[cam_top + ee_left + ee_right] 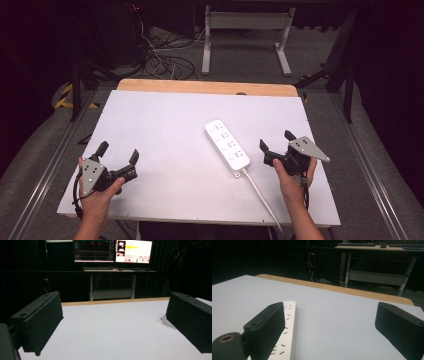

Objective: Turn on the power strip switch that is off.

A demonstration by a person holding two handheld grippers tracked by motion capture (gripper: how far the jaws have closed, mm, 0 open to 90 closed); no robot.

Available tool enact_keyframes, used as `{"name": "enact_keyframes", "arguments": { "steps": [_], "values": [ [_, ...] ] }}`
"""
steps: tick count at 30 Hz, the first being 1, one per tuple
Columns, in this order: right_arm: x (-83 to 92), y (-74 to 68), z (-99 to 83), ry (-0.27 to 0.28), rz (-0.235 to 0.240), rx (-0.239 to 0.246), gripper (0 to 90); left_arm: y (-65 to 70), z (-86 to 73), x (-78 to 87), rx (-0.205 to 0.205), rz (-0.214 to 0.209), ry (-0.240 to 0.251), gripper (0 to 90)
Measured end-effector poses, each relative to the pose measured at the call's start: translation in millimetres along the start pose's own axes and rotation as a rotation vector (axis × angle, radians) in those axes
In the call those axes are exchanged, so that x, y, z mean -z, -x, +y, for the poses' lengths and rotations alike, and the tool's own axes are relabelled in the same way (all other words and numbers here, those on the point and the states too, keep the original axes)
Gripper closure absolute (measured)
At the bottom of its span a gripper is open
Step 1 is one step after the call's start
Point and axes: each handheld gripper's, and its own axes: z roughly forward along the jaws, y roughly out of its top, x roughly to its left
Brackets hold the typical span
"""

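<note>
White power strip [227,146] mid-desk, right gripper [276,141] just right of it, left gripper [118,152] well left, both fingers wide, empty.

Bright overhead light on the table [165,125] — dark, murky surroundings.

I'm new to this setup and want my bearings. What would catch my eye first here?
First, the long white plastic power strip, lying at an angle on the pale grey table top, right of centre, its white cable trailing to the near edge. Next, the two black grippers: the left gripper over the near left corner, the right gripper just right of the strip, both with jaws wide apart and holding nothing.
</note>
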Motion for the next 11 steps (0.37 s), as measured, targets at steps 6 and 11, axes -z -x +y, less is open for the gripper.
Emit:
{"name": "enact_keyframes", "arguments": {
  "steps": [6,11],
  "values": [
    [-0.2,0.1,0.0,0.000,0.002,0.003,9.9,0.0,0.0,-0.1,-0.001,0.000,0.000,1.1],
    [-0.5,0.5,-0.1,0.001,0.004,0.003,9.8,0.0,-0.1,-0.6,-0.003,-0.001,-0.002,1.2]
  ]
}}
